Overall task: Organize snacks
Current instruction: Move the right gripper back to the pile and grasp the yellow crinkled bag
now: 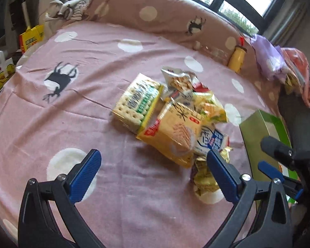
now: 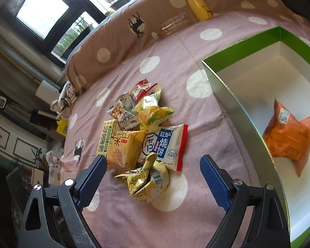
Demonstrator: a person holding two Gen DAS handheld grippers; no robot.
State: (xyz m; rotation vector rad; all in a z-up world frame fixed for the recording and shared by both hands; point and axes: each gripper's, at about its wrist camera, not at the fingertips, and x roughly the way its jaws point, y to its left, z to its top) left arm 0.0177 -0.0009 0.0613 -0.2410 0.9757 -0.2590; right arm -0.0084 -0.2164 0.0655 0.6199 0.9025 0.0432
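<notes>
A pile of snack packets (image 1: 175, 115) lies on a pink dotted bedspread (image 1: 72, 111). It also shows in the right wrist view (image 2: 142, 132). A green box (image 2: 233, 103) with a white inside stands to the right and holds one orange packet (image 2: 289, 136). The box edge also shows in the left wrist view (image 1: 264, 136). My left gripper (image 1: 153, 165) is open and empty, just short of the pile. My right gripper (image 2: 153, 165) is open and empty, over a crumpled yellow packet (image 2: 146, 177). The right gripper also appears at the right edge of the left wrist view (image 1: 279, 165).
A long brown dotted pillow (image 1: 155, 14) runs along the far side of the bed. A yellow bottle (image 2: 196, 6) and a clear bottle (image 2: 171, 26) lie against it. Clothes (image 1: 279, 62) are heaped at the right. Yellow bags (image 1: 31, 39) stand beyond the bed's left edge.
</notes>
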